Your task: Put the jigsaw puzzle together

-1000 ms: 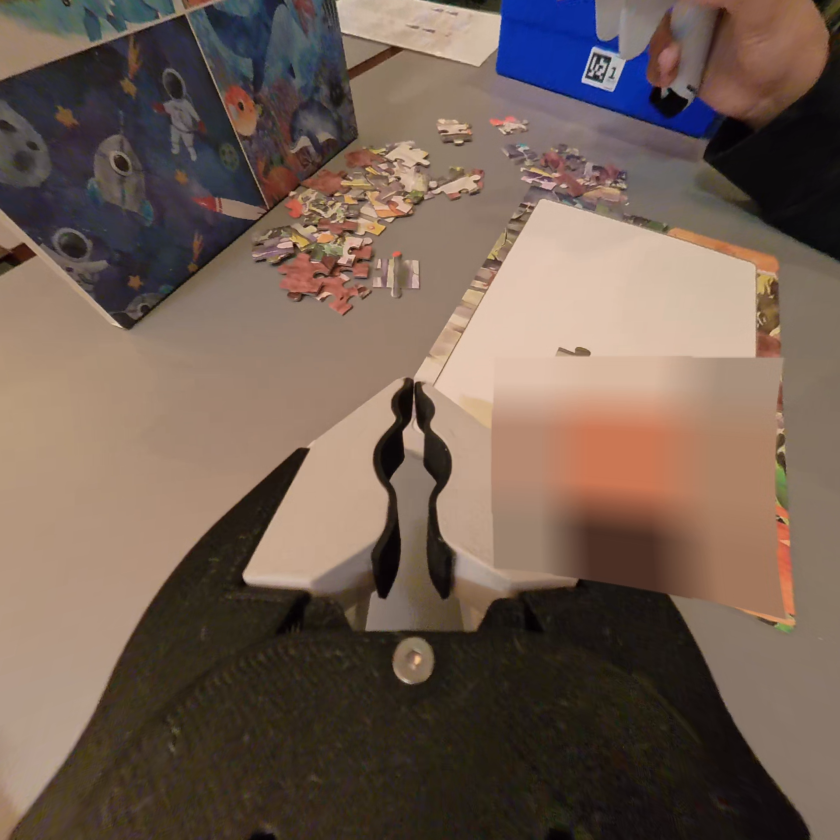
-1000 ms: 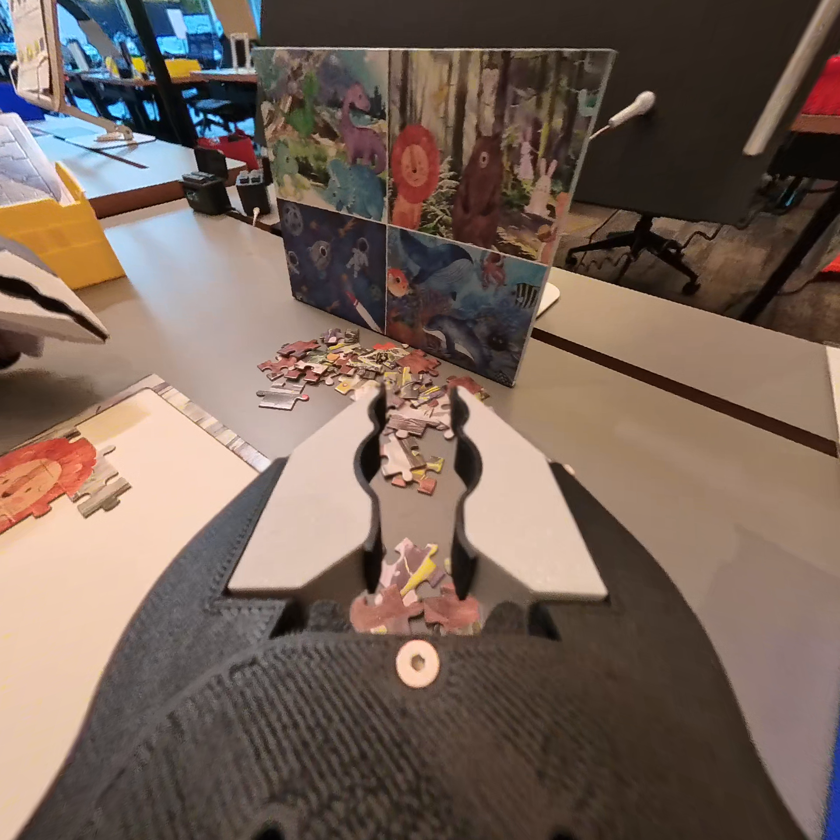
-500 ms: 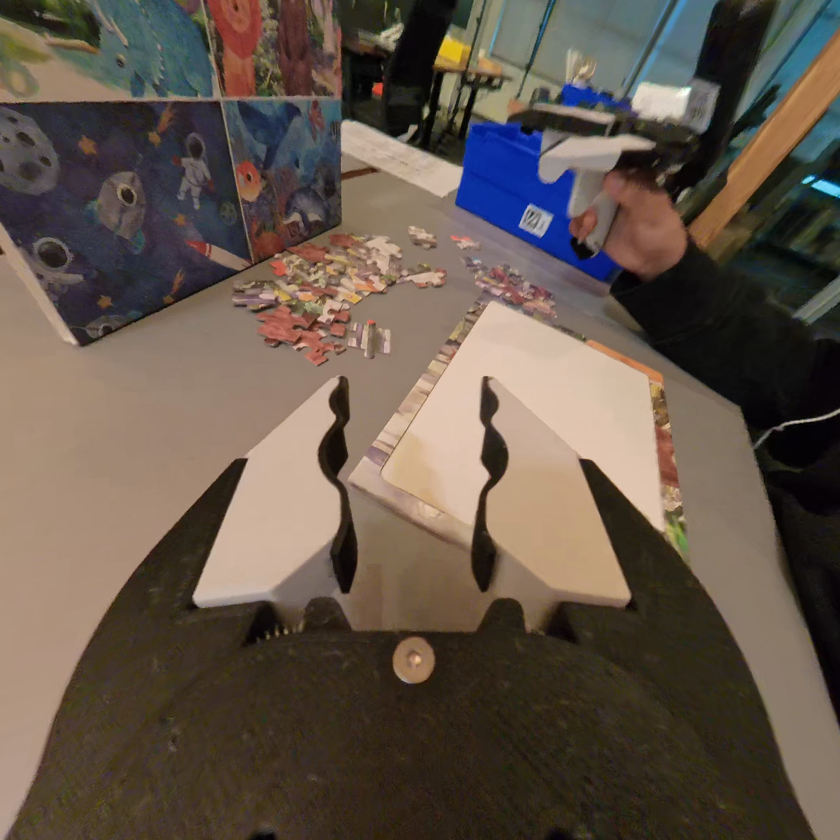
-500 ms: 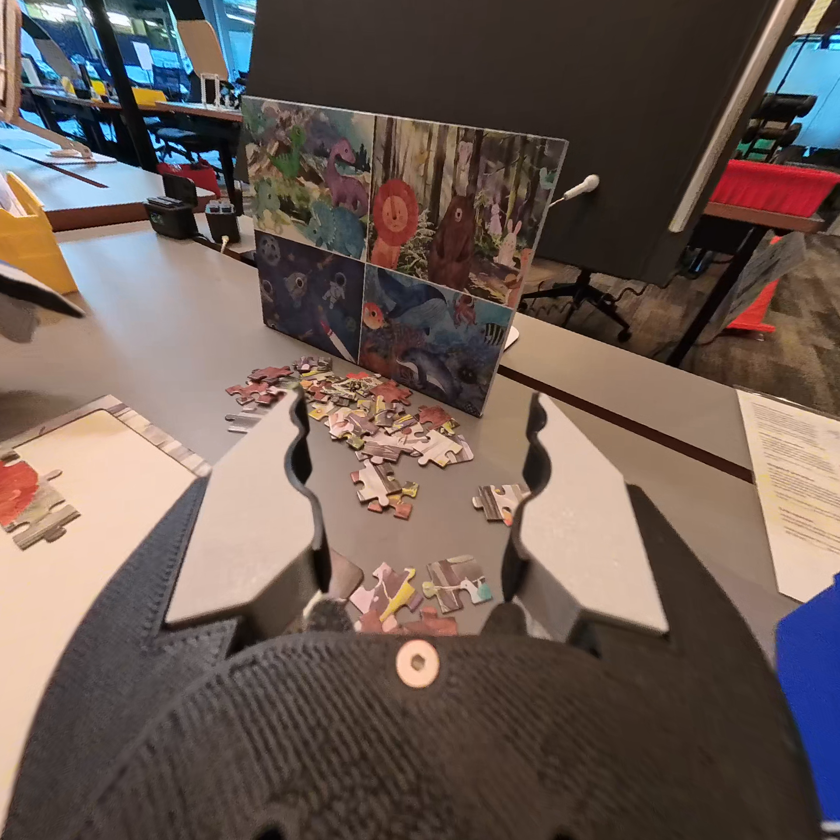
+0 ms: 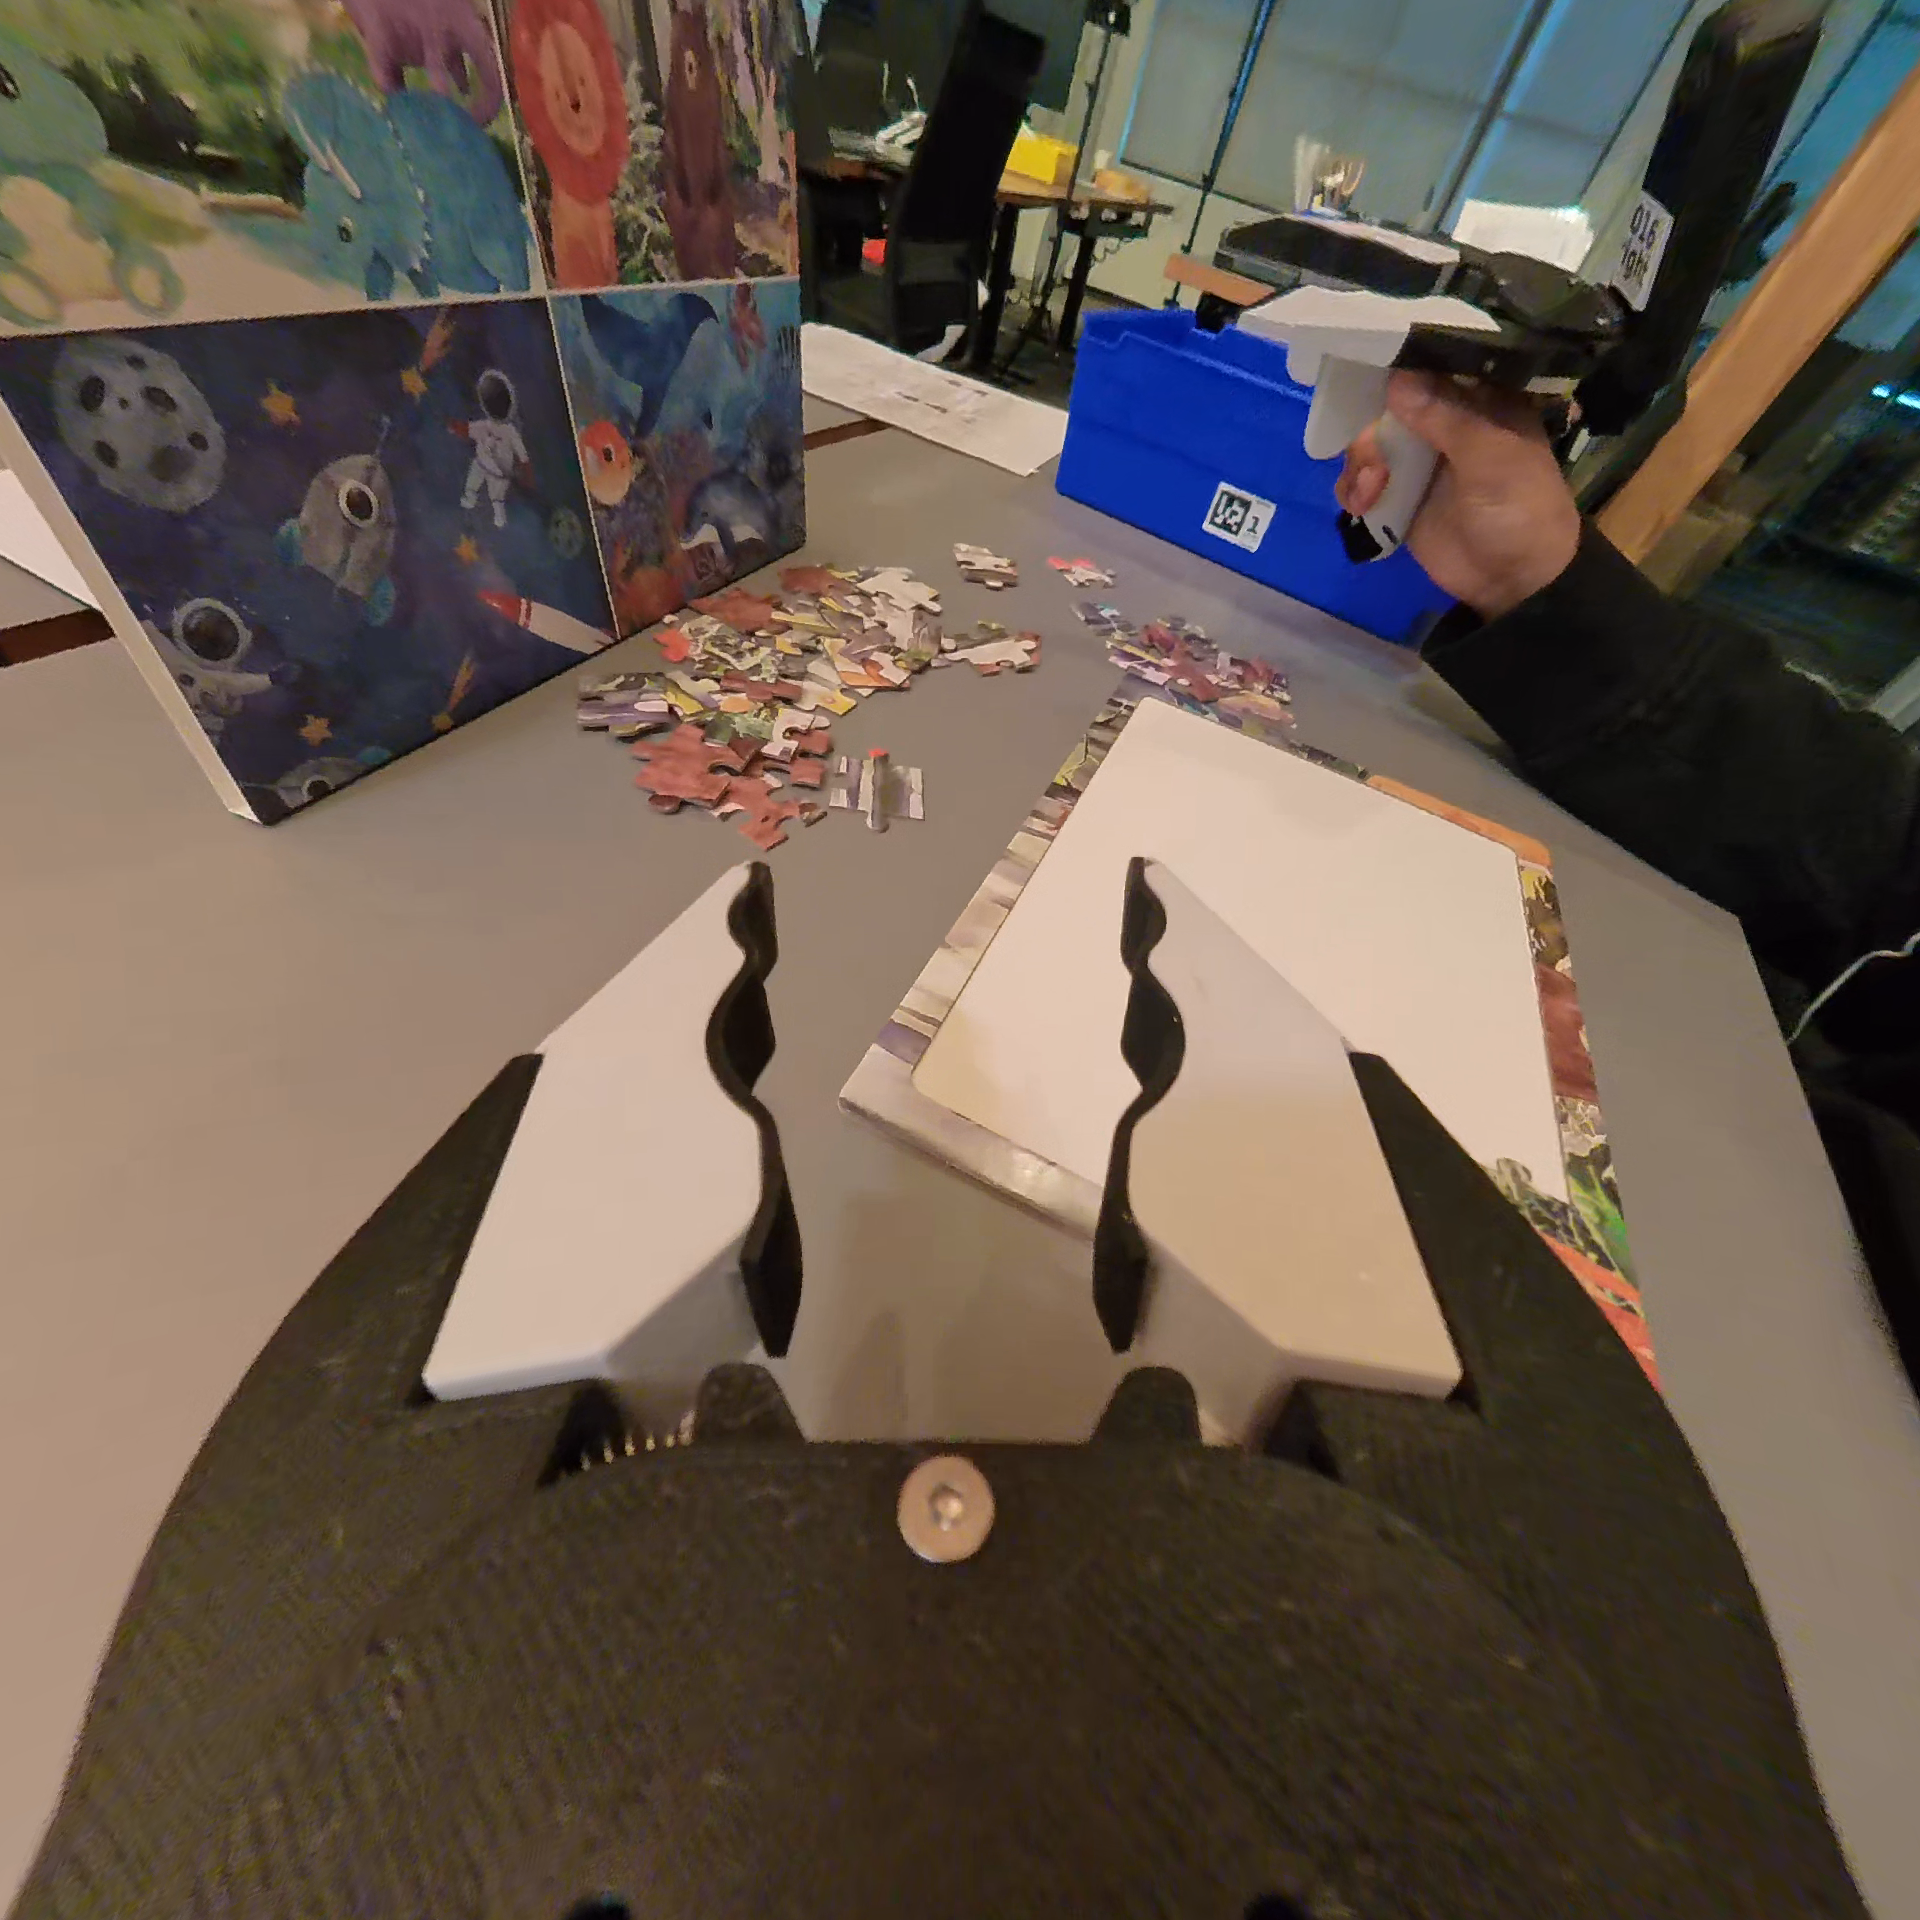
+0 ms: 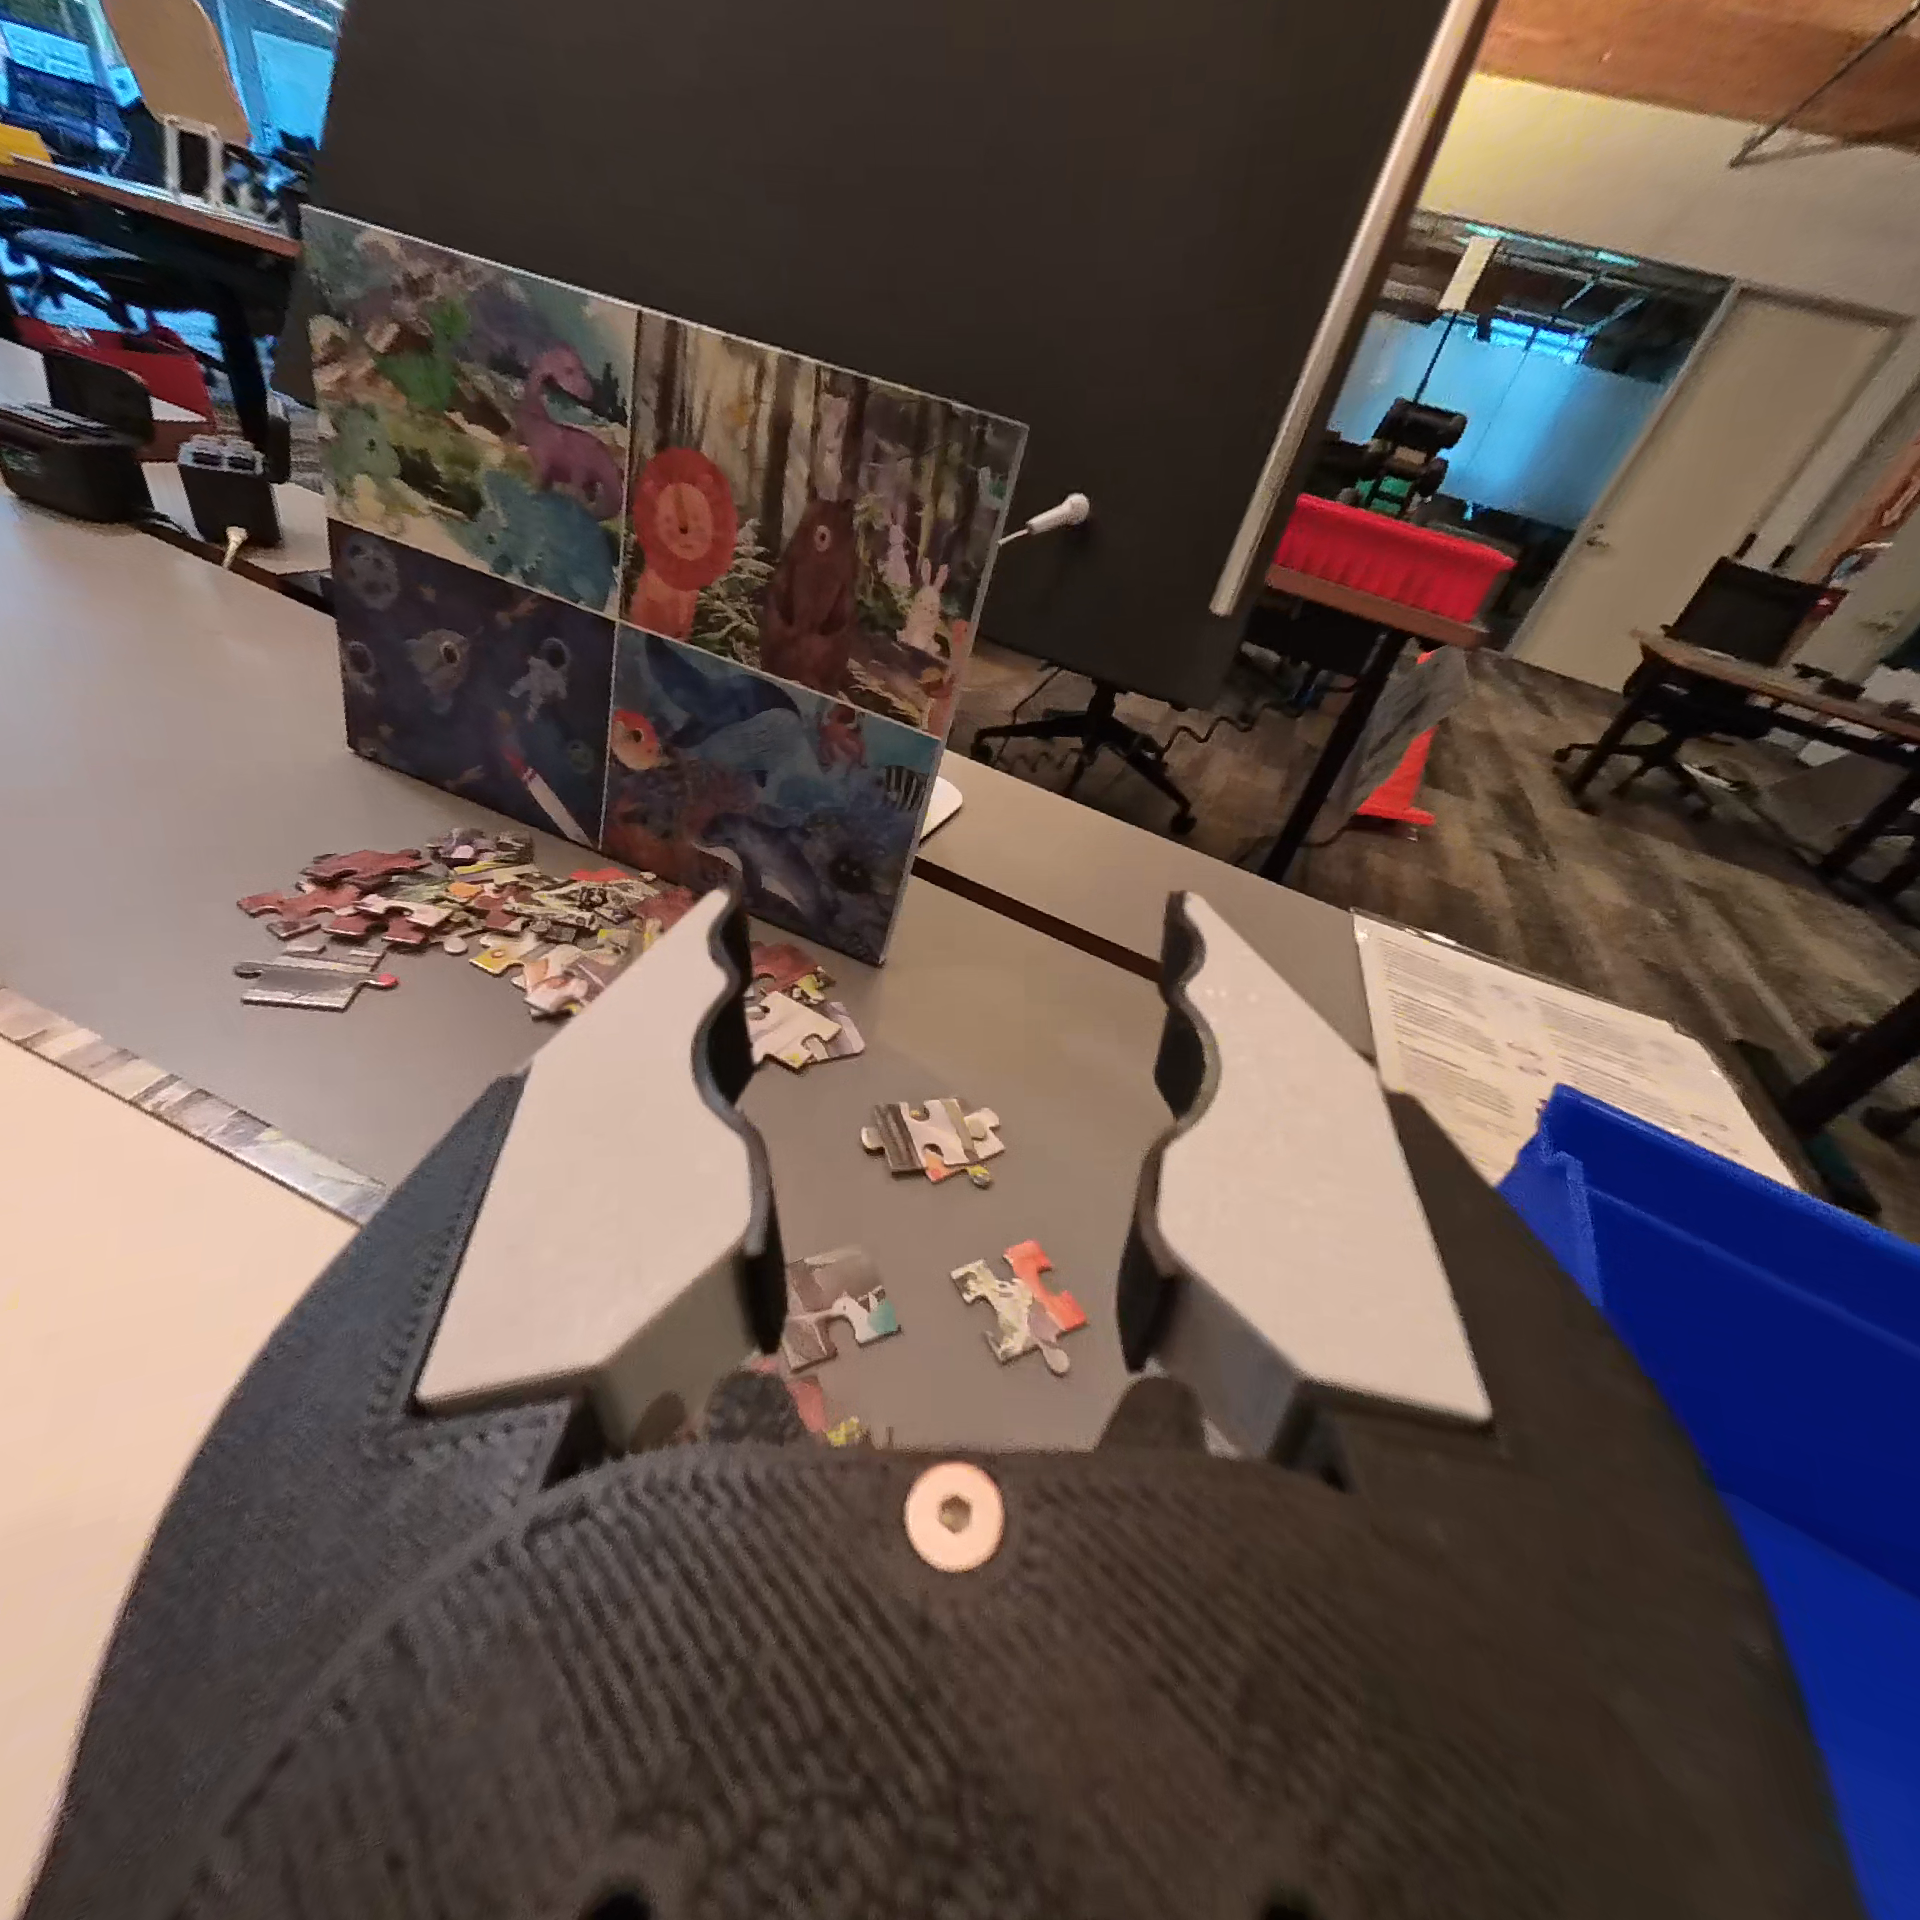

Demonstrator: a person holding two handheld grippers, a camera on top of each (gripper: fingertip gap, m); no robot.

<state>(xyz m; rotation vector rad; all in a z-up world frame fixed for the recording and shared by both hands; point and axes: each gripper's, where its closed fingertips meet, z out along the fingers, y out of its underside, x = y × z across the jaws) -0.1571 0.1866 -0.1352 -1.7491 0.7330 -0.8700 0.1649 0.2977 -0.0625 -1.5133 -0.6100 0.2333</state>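
Observation:
A white puzzle tray (image 5: 1278, 935) with a picture border lies on the grey table; its corner shows in the right wrist view (image 6: 125, 1195). A heap of loose puzzle pieces (image 5: 790, 686) lies in front of the upright picture box (image 5: 395, 416); it also shows in the right wrist view (image 6: 457, 925). My left gripper (image 5: 945, 883) is open and empty, raised over the tray's near corner. My right gripper (image 6: 951, 914) is open and empty above a few single pieces (image 6: 935, 1138). It also shows far off in the left wrist view (image 5: 1361, 332), held by a hand.
A blue bin (image 5: 1205, 468) stands at the far right, close beside my right gripper (image 6: 1766, 1403). A printed sheet (image 6: 1538, 1049) lies beyond it. A second small patch of pieces (image 5: 1195, 655) lies at the tray's far edge. Chairs and desks stand beyond the table. The gap from one gripper's tips to the other's is roughly 35 centimeters.
Both grippers went from shut or nearly shut to wide open. Both lifted and tilted up; the right one swung to the right toward the blue bin.

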